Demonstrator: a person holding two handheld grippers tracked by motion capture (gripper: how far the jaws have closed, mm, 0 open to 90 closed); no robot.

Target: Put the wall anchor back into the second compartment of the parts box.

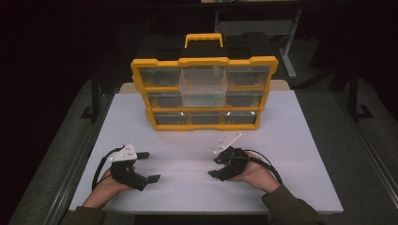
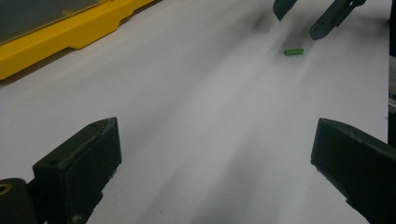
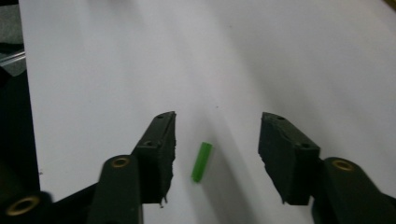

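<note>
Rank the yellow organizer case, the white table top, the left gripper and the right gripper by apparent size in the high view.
1. White table top, the largest.
2. Yellow organizer case.
3. Left gripper and right gripper: they look about alike, so no ranking between them; both are open.

Black two-jaw left claw (image 1: 143, 166), right claw (image 1: 219, 166); grey triangular plates, black cables, brass screws; olive sleeves

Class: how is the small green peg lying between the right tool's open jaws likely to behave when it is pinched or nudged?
The green peg looks round and lies flat, so it would probably roll. Being small, it is likely light and could slip from the right tool.
</note>
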